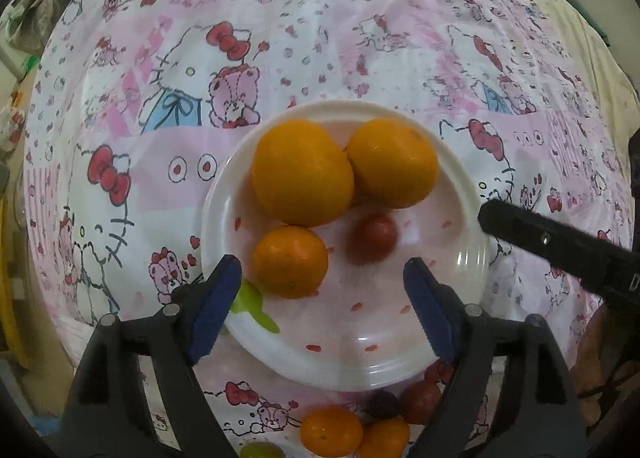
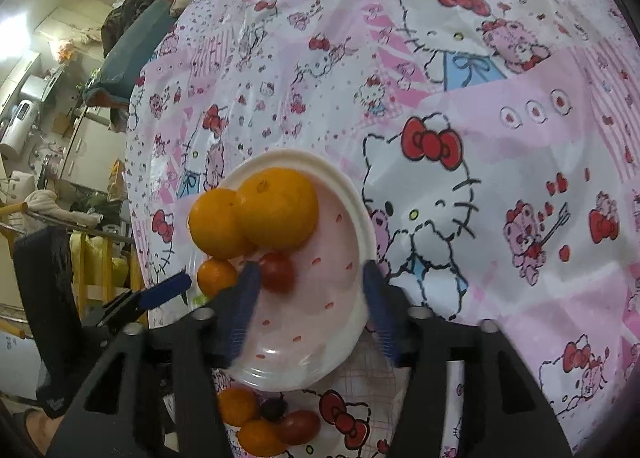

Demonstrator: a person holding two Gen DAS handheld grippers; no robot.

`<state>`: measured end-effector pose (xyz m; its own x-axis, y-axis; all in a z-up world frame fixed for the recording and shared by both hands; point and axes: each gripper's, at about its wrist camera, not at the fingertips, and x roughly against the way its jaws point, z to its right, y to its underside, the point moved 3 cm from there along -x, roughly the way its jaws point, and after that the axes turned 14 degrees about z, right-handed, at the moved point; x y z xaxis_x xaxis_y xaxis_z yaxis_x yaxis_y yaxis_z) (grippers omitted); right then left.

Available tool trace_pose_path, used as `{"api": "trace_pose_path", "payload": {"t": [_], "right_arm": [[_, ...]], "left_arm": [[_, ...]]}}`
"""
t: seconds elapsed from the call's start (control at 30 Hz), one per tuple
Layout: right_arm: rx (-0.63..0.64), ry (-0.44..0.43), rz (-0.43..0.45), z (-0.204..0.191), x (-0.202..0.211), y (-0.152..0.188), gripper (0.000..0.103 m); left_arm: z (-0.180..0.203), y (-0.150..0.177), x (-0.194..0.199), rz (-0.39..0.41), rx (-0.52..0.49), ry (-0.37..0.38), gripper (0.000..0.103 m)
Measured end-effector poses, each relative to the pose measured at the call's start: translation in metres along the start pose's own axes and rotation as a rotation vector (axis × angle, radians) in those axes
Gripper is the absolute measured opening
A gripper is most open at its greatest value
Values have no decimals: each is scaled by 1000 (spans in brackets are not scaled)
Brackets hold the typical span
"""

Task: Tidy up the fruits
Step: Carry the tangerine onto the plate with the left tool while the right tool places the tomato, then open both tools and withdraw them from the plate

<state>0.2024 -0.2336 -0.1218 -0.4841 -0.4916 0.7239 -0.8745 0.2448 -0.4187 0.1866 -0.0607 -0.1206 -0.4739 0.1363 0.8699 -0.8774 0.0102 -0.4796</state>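
Note:
A white plate (image 1: 460, 270) (image 2: 344, 342) holds two large oranges (image 1: 303, 173) (image 1: 393, 161), a small orange (image 1: 290, 261) and a blurred red tomato (image 1: 372, 237) (image 2: 278, 272). My left gripper (image 1: 322, 298) is open and empty above the plate's near half. My right gripper (image 2: 308, 306) is open over the plate, the tomato lying free just ahead of its left finger. One of its fingers (image 1: 560, 248) reaches in from the right in the left wrist view. Loose fruit lies near the plate's front edge: small oranges (image 1: 331, 434) (image 2: 237, 406), a red tomato (image 2: 298, 426) and a dark grape (image 2: 273, 409).
The table wears a pink Hello Kitty cloth (image 1: 320, 37) (image 2: 500, 137). A green scrap (image 1: 252, 304) lies at the plate's left rim. The table's left edge (image 2: 132, 185) drops off to household clutter.

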Motion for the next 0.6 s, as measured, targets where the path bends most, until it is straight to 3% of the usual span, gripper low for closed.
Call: {"api": "trace_pose_path", "payload": {"t": [0.33,0.4,0.6], "right_arm": [[39,18,35,-6,14,-4,61],[46,31,43,-7,17,-4,69],[49,36,68,-10,31,0,80]], "left_arm": [[-10,-4,18,70,12,-24,81],[-13,-3,23,89,9,-31,81],[-27,-3,38,132,36,-50,81]]}}
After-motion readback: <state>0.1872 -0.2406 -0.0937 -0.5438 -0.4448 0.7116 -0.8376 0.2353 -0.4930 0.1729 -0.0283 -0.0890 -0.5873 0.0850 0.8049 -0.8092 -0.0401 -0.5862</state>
